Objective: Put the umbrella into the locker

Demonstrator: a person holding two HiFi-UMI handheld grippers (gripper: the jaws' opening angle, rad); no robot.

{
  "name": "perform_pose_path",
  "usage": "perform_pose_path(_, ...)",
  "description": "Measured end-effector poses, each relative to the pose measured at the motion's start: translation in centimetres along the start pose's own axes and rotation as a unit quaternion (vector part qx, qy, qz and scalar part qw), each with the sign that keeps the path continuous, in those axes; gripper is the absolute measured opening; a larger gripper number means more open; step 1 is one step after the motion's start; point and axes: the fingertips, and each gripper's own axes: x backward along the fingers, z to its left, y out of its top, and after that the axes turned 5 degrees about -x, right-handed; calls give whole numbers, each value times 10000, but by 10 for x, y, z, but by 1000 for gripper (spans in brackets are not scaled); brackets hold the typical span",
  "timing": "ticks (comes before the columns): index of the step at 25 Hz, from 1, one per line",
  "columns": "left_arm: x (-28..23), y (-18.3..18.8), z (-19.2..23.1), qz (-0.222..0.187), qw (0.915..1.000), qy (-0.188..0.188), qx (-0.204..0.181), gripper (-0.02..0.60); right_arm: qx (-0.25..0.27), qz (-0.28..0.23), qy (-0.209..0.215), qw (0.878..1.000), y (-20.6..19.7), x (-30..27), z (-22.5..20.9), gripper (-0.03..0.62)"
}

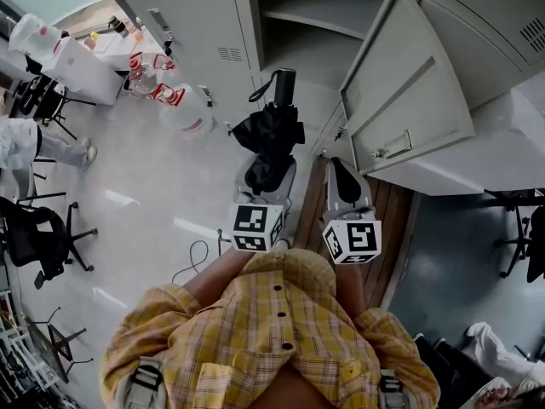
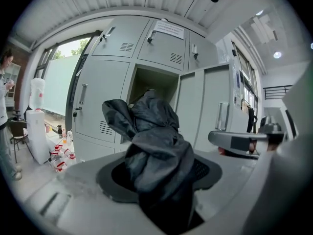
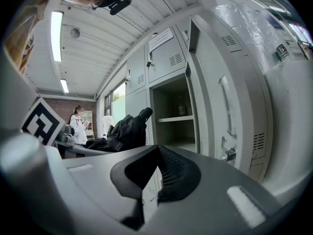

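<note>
A black folded umbrella (image 1: 271, 139) sticks forward out of my left gripper (image 1: 268, 177), whose jaws are shut on its crumpled fabric (image 2: 156, 151). Its handle (image 1: 285, 83) points at the open grey locker compartment (image 1: 315, 24), a short way in front of it. The locker door (image 1: 409, 100) stands swung out to the right. In the left gripper view the dark opening (image 2: 154, 84) lies straight behind the umbrella. My right gripper (image 1: 343, 177) hovers beside the left one, shut and holding nothing (image 3: 156, 175). From the right gripper view the umbrella (image 3: 124, 131) shows left of the locker shelf (image 3: 176, 117).
Water bottles (image 1: 157, 83) stand on the floor by the lockers at the left, with a water dispenser (image 1: 34, 37) beyond. Office chairs (image 1: 34, 241) and a person (image 1: 17, 143) are at the far left. A cable (image 1: 192, 262) lies on the floor.
</note>
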Motion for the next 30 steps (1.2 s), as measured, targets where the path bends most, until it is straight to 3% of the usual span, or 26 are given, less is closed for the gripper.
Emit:
perform_pose_path(3, -20, 7, 11, 54, 10000, -81, -14, 262, -17, 4, -56, 10000, 6, -23, -7, -8)
perform_pose_path(8, -9, 3, 10, 48, 9995, -289, -88, 262, -39, -73, -242, 9997, 2, -14, 4, -8)
perform_pose_path(13, -65, 22, 43, 178, 9991, -387, -54, 262, -119, -65, -274, 9995, 22, -82, -16, -8)
perform_pose_path(30, -118, 12, 80, 517, 9966, -638, -62, 262, -152, -88, -515, 9985, 34, -140, -25, -8)
